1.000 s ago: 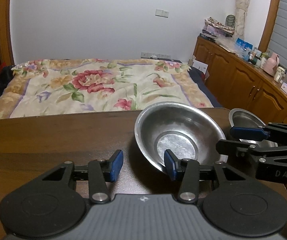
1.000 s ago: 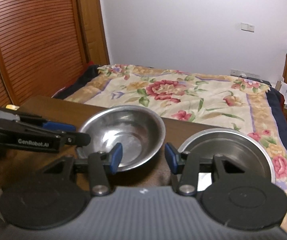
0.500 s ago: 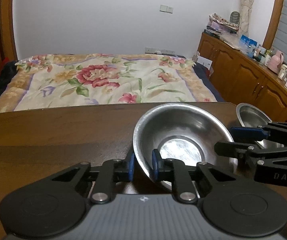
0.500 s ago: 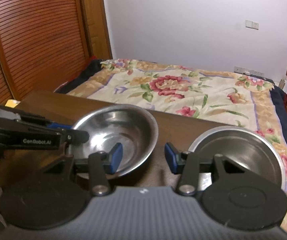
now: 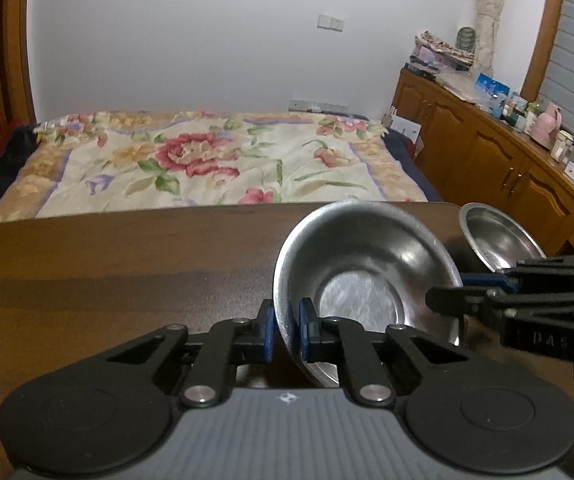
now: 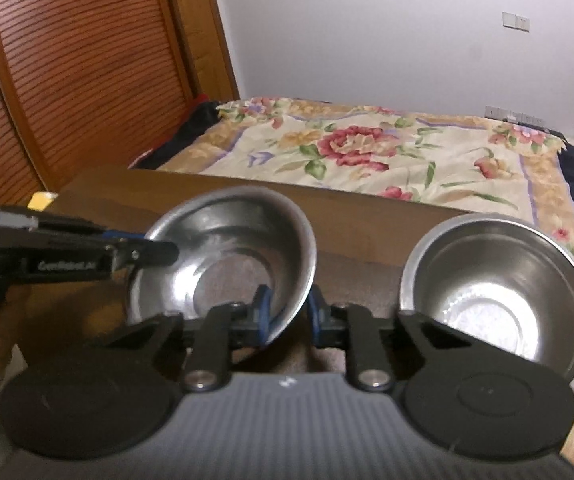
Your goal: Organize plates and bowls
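Between my left gripper's blue pads sits the near-left rim of the steel bowl, and they are clamped on it, one pad inside the wall and one outside. My right gripper straddles the opposite rim of the same bowl; its jaws are closing, the inner pad against the wall and the outer one seemingly not quite touching yet. The bowl rests on the brown table, seemingly tipped a little. To lift it well, I judge I should let the right pads seat fully first, then raise both hands together and level, since thin polished steel can slip or swing out of a rim pinch. A second steel bowl stands just beside on the right, near the table's edge, and looks like the natural nesting target; I should clear its rim and avoid nudging it off. Beyond the table lie a bed with a floral cover and cluttered wooden cabinets, well clear of my path.
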{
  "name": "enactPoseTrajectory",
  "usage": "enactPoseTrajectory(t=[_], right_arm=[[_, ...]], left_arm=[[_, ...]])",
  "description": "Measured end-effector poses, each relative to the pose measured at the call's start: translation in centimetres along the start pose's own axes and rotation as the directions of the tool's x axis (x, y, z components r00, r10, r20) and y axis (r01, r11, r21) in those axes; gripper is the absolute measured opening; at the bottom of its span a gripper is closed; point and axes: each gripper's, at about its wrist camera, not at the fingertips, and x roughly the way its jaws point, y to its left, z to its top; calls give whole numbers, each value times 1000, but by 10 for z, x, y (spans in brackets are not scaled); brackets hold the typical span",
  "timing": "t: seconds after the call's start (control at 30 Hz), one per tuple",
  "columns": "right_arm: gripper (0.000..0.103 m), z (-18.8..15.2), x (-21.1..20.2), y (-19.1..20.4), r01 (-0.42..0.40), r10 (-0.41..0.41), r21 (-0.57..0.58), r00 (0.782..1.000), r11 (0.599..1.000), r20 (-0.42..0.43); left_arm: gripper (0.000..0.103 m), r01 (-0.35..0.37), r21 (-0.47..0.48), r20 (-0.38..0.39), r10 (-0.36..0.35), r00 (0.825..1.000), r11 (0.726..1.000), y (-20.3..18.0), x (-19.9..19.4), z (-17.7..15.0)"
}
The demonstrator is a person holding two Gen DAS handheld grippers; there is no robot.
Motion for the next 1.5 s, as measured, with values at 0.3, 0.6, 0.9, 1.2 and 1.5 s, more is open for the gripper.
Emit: enactPoseTrajectory(t=[0.3, 0.6, 0.9, 1.2, 1.5], right_arm=[[17, 10, -29, 10, 5, -5, 2, 998, 1000, 69], [17, 15, -58, 19, 25, -24, -5, 993, 1000, 118], [16, 10, -93, 31, 35, -32, -16, 986, 999, 166], [16, -10, -125, 41, 42, -39, -11, 983, 999, 182], [16, -27, -142, 49, 49, -44, -23, 984, 999, 172]], left_arm=[[14, 16, 3, 69, -16, 998, 1000, -9, -41, 8], [14, 39, 24, 120, -42, 992, 999, -22, -87, 8], [14, 47, 50, 163, -55, 985, 998, -37, -132, -2], [14, 62, 83, 171, -76, 982, 995, -54, -163, -25], [15, 76, 115, 149, -93, 984, 990, -60, -178, -46]])
